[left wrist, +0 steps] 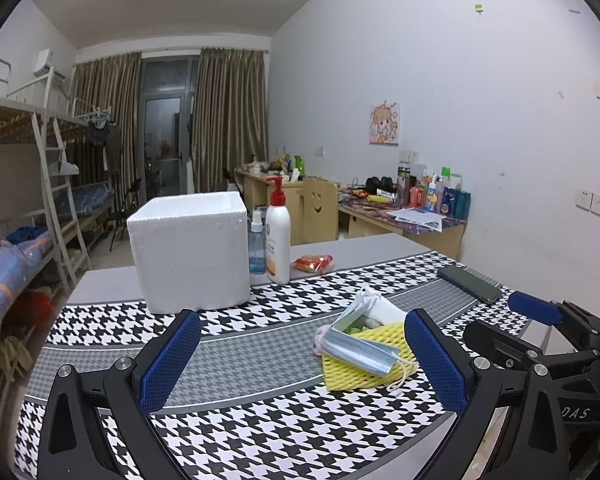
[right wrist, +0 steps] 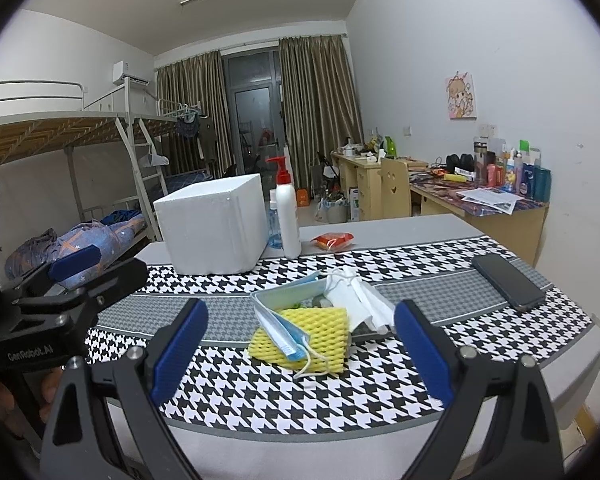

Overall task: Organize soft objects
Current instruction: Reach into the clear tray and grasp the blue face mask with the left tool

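A small heap of soft things lies on the houndstooth mat: a yellow foam net, blue face masks draped over it, and white masks behind. My left gripper is open, low over the mat, with the heap just inside its right finger. My right gripper is open too, and the heap sits between its blue pads, a little beyond them. A white foam box stands behind the heap, to the left.
A white pump bottle and a blue spray bottle stand beside the box. A red packet lies behind the mat. A dark phone rests at the right. Bunk beds, desks beyond.
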`<move>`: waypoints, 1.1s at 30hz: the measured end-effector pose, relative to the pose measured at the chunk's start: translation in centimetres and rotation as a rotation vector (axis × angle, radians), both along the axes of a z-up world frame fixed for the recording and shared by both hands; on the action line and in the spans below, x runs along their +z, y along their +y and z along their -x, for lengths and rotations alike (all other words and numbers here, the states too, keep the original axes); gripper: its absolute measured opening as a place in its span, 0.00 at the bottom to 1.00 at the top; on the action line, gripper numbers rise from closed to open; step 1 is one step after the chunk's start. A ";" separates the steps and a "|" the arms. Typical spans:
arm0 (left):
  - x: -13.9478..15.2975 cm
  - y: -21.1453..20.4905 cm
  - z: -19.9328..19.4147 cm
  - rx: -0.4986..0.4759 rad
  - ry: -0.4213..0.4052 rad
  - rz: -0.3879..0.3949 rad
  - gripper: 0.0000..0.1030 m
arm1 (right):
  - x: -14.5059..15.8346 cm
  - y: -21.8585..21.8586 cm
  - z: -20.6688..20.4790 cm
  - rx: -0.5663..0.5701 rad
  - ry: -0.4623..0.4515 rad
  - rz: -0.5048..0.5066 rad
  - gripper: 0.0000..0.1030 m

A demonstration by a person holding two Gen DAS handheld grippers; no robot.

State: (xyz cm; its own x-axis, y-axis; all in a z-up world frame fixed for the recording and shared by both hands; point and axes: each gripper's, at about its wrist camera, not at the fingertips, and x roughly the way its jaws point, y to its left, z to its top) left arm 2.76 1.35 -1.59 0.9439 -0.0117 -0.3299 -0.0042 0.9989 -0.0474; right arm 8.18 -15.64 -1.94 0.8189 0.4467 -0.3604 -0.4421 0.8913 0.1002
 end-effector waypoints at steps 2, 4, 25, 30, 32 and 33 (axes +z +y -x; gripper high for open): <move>-0.1 0.0 -0.5 0.003 0.011 0.003 0.99 | -0.1 0.0 -0.4 0.002 0.007 0.004 0.94; -0.2 0.0 -0.9 0.009 0.017 0.005 0.99 | -0.1 -0.1 -0.7 0.000 0.009 0.007 0.94; -2.2 -1.3 -6.5 -0.004 0.166 0.028 0.99 | -1.0 -1.0 -4.8 -0.014 0.092 0.035 0.94; -2.9 -1.9 -8.1 -0.009 0.197 0.025 0.99 | -1.5 -1.5 -6.0 -0.017 0.115 0.038 0.94; -3.1 -1.9 -8.6 -0.006 0.209 0.024 0.99 | -1.7 -1.6 -6.3 -0.016 0.123 0.041 0.94; -3.2 -2.0 -9.0 -0.005 0.217 0.024 0.99 | -1.8 -1.6 -6.6 -0.016 0.129 0.041 0.94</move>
